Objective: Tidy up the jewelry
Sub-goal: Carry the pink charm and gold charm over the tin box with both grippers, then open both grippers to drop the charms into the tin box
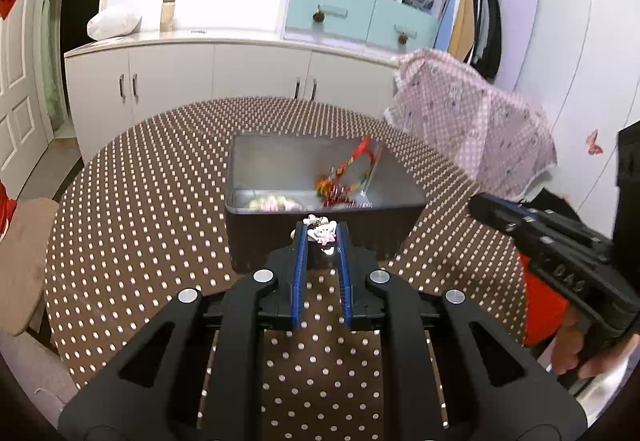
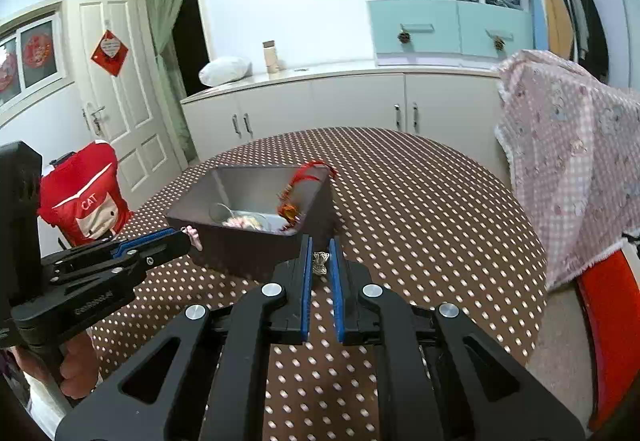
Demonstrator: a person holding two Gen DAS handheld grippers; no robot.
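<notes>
i am clamping my left gripper [image 1: 322, 234] on a pink charm [image 1: 323, 233] and my right gripper [image 2: 320, 261] on a silver trinket [image 2: 320, 262] beside the box [image 1: 320, 237], where loosening early risks dropping them short.

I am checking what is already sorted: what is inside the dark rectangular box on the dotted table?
Inside the dark rectangular box lie a red-orange beaded piece and a pale pastel bracelet. The near wall hides the floor's front part.
</notes>
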